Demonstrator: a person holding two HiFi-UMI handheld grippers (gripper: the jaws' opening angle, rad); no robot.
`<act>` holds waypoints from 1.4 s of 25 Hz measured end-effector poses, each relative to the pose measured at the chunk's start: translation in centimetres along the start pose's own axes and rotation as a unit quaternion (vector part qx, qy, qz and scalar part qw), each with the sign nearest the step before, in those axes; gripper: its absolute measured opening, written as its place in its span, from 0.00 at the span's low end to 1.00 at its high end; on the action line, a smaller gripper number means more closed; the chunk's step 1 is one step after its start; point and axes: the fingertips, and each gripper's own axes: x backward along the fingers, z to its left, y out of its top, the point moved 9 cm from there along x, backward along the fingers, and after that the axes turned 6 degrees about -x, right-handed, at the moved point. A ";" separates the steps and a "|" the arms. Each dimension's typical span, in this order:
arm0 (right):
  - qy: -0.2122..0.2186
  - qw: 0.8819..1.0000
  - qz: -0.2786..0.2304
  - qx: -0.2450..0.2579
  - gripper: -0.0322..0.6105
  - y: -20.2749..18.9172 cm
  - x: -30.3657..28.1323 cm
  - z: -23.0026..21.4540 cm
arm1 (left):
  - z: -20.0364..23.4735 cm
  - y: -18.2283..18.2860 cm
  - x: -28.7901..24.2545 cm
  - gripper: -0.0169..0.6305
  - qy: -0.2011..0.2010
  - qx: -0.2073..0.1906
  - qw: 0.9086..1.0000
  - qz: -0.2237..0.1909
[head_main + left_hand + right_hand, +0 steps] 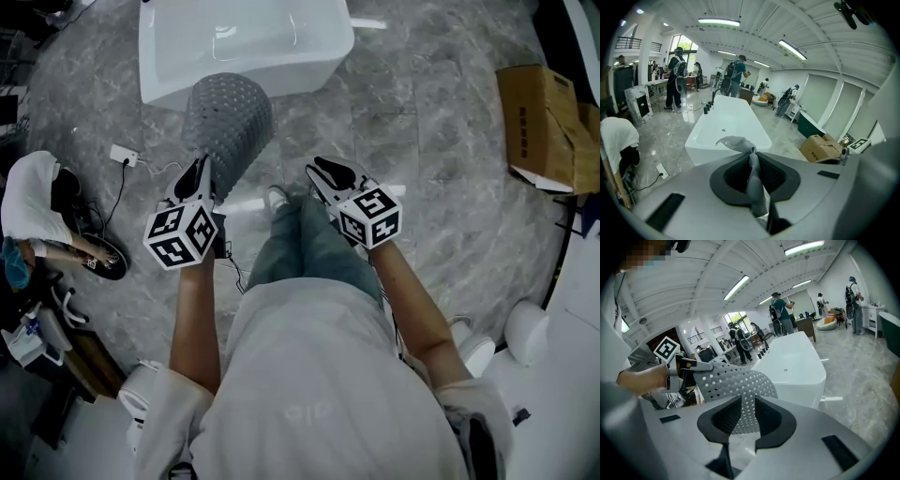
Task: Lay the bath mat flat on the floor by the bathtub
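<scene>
Floor (422, 141): glossy grey marble tile.
Left gripper (203, 169): jaws pinched an edge of the perforated grey bath mat (228, 117), which curled ahead of it, before the white bathtub (244, 42).
Right gripper (323, 170): jaws slightly parted, empty, mat to its left.
Open tile ran rightward to a cardboard box (539, 127).

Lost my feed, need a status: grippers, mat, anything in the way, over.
Left hand-held gripper shut on mat edge. Right hand-held gripper open, empty. Mat arched up by tub, not yet flat. Power strip and cable left of it.
</scene>
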 end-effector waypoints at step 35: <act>0.094 0.995 0.023 -0.006 0.68 -13.5 -21.4 -10.7 | -1.1 -0.1 -2.1 0.10 0.023 -0.074 0.996 0.035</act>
